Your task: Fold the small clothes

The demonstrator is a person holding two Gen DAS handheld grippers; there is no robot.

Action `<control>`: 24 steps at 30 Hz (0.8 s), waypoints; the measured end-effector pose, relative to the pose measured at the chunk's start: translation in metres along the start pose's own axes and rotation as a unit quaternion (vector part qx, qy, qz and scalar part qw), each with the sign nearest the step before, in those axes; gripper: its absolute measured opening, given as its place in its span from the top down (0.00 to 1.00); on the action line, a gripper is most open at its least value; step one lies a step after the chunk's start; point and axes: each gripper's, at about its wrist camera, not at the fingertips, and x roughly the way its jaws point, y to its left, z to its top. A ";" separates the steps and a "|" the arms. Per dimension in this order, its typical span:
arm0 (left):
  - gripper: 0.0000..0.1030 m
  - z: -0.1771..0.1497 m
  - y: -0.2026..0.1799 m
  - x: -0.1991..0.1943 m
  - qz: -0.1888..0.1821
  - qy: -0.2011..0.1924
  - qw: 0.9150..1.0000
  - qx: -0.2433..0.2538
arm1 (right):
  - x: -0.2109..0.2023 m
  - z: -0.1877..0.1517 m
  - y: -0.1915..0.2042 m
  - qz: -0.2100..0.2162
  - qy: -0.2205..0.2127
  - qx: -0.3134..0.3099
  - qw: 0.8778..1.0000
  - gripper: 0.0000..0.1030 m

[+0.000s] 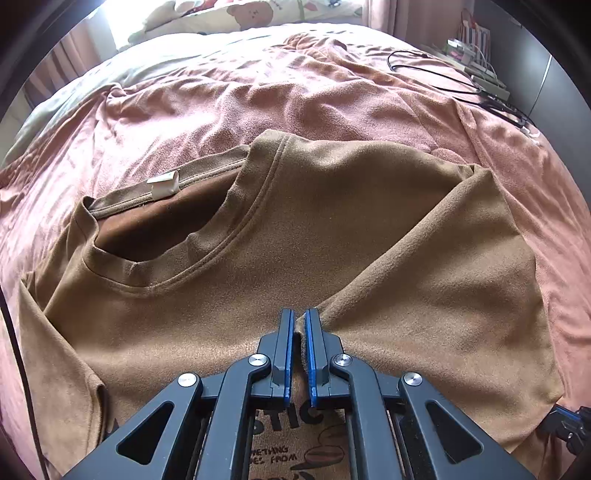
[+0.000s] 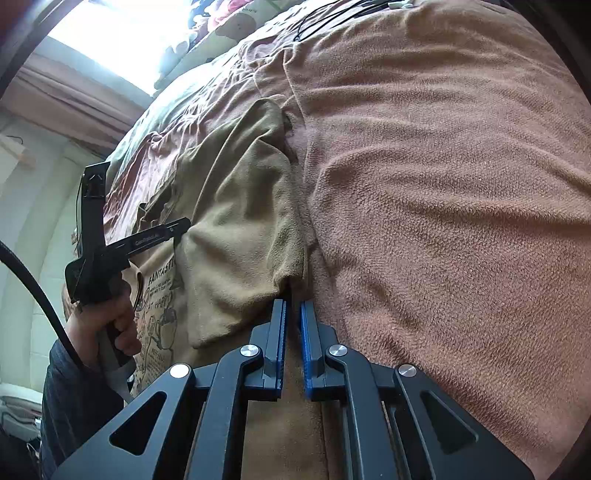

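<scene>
A tan T-shirt (image 1: pixel 332 221) lies spread on a bed, its neck opening (image 1: pixel 166 236) and white label (image 1: pixel 162 184) to the left. My left gripper (image 1: pixel 299 314) is shut on a raised pinch of the shirt's cloth just below the collar, where the sleeve fold meets the chest. Printed lettering (image 1: pixel 291 454) shows under the jaws. In the right wrist view the shirt (image 2: pixel 240 221) runs up the left half, and my right gripper (image 2: pixel 293 304) is shut on the shirt's side edge, where it meets the blanket. A hand (image 2: pixel 118 325) holds the left gripper's handle at the left.
A rumpled pink-brown fleece blanket (image 1: pixel 295 99) covers the bed around the shirt. A patterned pillow (image 1: pixel 240 14) lies at the far end under a bright window. Black cables (image 1: pixel 443 74) and a power strip (image 1: pixel 487 81) sit at the bed's far right edge.
</scene>
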 end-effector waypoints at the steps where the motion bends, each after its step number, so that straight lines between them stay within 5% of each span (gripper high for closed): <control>1: 0.86 0.001 -0.002 -0.002 0.006 0.001 1.000 0.003 | -0.002 0.000 0.001 0.001 -0.001 -0.003 1.000 0.96; 5: 0.68 0.006 -0.005 -0.017 0.009 -0.022 1.000 0.012 | -0.013 0.006 -0.004 0.003 -0.010 0.006 1.000 0.94; 7: 0.62 0.010 -0.005 -0.025 0.009 -0.034 0.999 0.005 | -0.015 0.007 -0.012 0.010 -0.019 0.023 0.999 0.84; 9: 0.62 0.013 -0.006 -0.029 -0.001 -0.040 0.999 -0.004 | -0.014 0.007 -0.020 0.020 -0.027 0.042 0.999 0.60; 18: 0.62 0.024 -0.042 -0.033 -0.088 -0.053 0.995 0.004 | 0.000 0.006 -0.036 0.075 -0.068 0.081 0.992 0.61; 22: 0.63 0.032 -0.069 -0.025 -0.117 -0.049 0.992 0.020 | 0.017 0.006 -0.036 0.072 -0.056 0.078 0.993 0.77; 24: 0.63 0.036 -0.082 -0.018 -0.126 -0.047 0.991 0.029 | 0.024 0.006 -0.037 0.063 -0.045 0.073 0.994 0.93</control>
